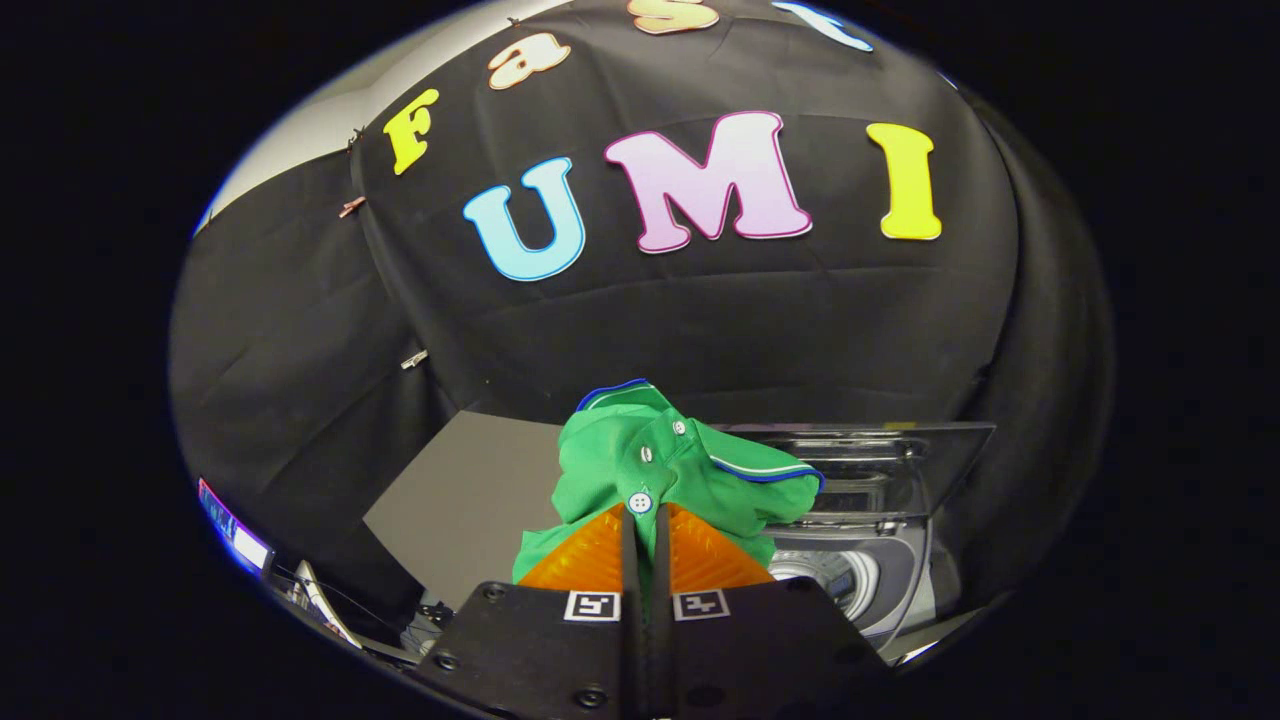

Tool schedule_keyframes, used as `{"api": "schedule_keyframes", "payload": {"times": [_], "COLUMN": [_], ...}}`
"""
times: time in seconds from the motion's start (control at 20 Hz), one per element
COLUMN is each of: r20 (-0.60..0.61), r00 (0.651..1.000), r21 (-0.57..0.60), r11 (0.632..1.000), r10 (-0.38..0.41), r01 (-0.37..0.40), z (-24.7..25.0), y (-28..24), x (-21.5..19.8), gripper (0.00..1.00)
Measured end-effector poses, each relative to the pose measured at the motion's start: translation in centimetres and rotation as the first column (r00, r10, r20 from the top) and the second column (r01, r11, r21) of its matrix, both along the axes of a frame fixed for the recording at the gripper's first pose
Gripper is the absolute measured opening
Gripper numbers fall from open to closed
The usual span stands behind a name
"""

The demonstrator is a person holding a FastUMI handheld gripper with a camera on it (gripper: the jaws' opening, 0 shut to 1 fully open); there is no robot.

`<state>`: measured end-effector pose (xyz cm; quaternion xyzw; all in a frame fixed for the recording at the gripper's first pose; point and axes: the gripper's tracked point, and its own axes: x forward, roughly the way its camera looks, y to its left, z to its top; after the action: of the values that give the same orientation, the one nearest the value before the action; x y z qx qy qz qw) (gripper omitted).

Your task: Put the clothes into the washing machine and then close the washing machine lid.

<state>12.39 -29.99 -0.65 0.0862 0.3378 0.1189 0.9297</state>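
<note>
One green polo shirt, three white buttons showing, is bunching up just ahead of the fingers, lifted off the grey desk. Gripper is pinching it: both fingers pressing together on the fabric. One washing machine is sitting beyond, right of the shirt, one lid standing open.

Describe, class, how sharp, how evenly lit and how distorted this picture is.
Gripper view: the fisheye lens bows the booth's cloth wall into curves; the green polo shirt, pinched between the shut fingers, is sharp and well lit; the open lid of the washing machine gives faint reflections; the table beside it looks flat grey and shadowless.
</note>
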Motion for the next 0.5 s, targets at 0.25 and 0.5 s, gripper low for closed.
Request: {"api": "schedule_keyframes", "payload": {"times": [0.25,0.5], "r20": [0.029,-0.007], "r00": [1.0,1.0], "r21": [0.019,-0.017], "r11": [1.0,1.0], "r10": [-0.011,0.025], "r01": [0.01,-0.025], "z": [-0.6,-6.4], "y": [-5.1,-8.2], "x": [0.8,0.8], "gripper": [0.05,0.05]}}
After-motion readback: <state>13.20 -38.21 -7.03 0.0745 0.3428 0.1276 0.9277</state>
